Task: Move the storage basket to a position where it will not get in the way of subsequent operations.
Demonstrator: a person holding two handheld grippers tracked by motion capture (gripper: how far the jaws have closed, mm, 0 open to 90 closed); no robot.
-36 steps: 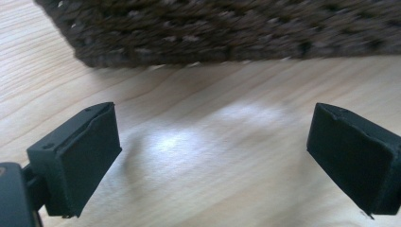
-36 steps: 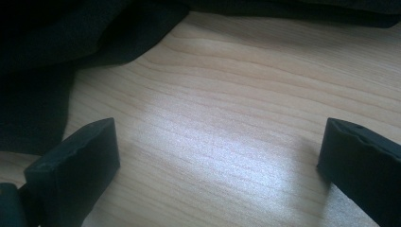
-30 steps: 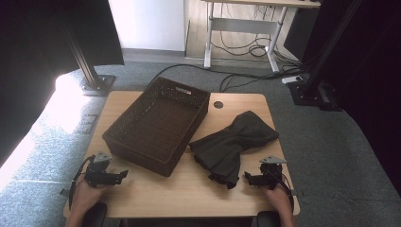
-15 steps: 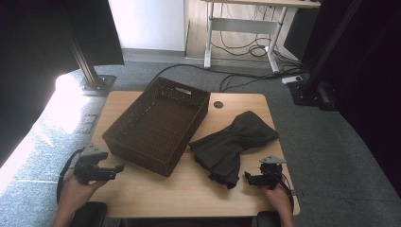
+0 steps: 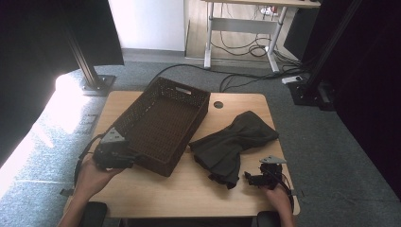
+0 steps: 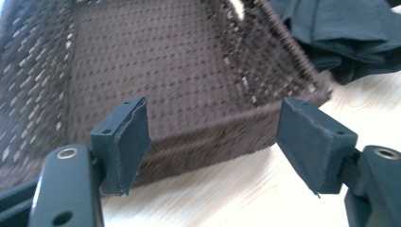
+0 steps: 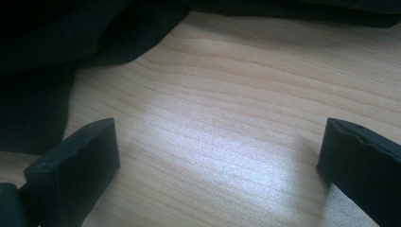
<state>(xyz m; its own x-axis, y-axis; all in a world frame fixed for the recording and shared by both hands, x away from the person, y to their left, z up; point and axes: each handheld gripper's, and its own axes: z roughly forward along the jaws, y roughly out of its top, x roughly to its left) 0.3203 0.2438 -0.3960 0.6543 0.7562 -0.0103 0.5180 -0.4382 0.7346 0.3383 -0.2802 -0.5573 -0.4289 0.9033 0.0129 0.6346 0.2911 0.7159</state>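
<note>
A dark brown woven basket [image 5: 163,124] lies on the wooden table [image 5: 189,189], left of centre. Beside it on the right lies a crumpled dark cloth [image 5: 234,142]. My left gripper [image 5: 135,158] is held at the basket's near-left corner, open, its jaws spread in front of the basket's near wall [image 6: 208,137]. My right gripper [image 5: 247,178] rests low on the table just right of the cloth's near end, open, with bare wood between its jaws; the cloth [image 7: 61,52] lies ahead and to the left of them.
A round cable hole [image 5: 218,104] sits near the table's far edge. Black frame posts [image 5: 85,61] stand on the carpet at the far left and far right. A desk with cables [image 5: 246,47] stands beyond the table.
My left gripper has lifted from the table's near-left area and moved forward and right, up to the basket's near-left corner. The right gripper has stayed put.
</note>
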